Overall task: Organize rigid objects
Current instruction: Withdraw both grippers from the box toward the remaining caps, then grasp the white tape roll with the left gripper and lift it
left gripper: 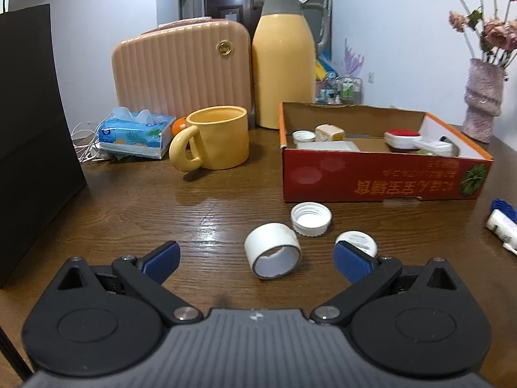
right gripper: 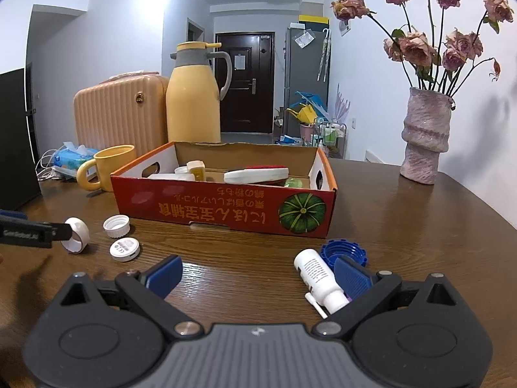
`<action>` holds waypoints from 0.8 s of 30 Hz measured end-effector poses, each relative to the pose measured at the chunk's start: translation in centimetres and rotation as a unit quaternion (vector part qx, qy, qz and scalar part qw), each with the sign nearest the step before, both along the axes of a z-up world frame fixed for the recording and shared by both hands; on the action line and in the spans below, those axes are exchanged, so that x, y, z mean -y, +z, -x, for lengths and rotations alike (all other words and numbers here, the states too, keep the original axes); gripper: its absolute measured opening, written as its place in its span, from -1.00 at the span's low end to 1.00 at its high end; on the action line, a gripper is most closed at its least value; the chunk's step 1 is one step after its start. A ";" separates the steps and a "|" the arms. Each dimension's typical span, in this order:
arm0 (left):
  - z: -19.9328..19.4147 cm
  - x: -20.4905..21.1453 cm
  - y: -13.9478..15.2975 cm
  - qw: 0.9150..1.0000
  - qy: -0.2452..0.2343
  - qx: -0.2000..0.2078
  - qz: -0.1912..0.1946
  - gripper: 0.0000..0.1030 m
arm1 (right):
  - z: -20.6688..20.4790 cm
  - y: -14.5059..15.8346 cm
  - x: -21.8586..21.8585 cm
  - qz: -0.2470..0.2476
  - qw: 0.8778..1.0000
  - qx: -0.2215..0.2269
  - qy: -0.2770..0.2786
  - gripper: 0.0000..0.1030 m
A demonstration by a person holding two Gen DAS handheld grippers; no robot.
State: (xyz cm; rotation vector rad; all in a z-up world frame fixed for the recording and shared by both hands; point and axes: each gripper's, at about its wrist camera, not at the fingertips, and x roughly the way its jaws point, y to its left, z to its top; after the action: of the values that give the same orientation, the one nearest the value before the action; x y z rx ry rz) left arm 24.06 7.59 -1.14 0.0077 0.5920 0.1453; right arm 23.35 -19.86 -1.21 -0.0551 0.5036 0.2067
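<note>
Left gripper (left gripper: 257, 263) spread wide around white tape roll (left gripper: 273, 255)

1. Left wrist view: low over the counter (left gripper: 161, 213), looking forward along the left tongs (left gripper: 257, 260), spread wide at the bottom of the frame. A tape roll (left gripper: 273, 253) lies close ahead; the box (left gripper: 384, 174) sits further back, right of centre.
2. Right wrist view: also low, facing the same way between the right tongs (right gripper: 257, 279). The box (right gripper: 226, 207) is centred; a white bottle (right gripper: 318, 278) is very near.
3. Shared: box, tape roll (right gripper: 76, 234), two white caps, mug, flask, suitcase, vase.
4. The right view catches the left tongs (right gripper: 66, 231) at its left edge.
</note>
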 end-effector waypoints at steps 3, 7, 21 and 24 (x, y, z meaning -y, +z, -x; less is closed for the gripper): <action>-1.2 0.0 -0.5 1.000 0.012 -0.007 -0.002 1.00 | -0.5 -0.2 -0.2 -0.002 1.000 -0.001 -0.001 0.95; -2.8 -0.1 -1.4 0.999 0.027 -0.021 0.003 1.00 | -1.4 -0.6 -0.3 -0.011 1.000 -0.005 -0.005 0.95; -5.4 0.3 -2.8 0.998 0.033 -0.037 0.024 -0.12 | -2.6 -2.2 0.3 -0.041 0.999 -0.013 -0.014 0.95; -5.1 0.1 -2.7 0.999 0.032 -0.033 0.030 -0.12 | -2.5 -2.4 0.4 -0.044 0.999 -0.011 -0.015 0.95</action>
State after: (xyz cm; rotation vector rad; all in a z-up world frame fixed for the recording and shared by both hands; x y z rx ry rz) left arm 29.20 7.53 -3.82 -0.0640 0.6622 0.1898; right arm 25.81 -20.29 -3.56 0.0417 0.5166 0.1994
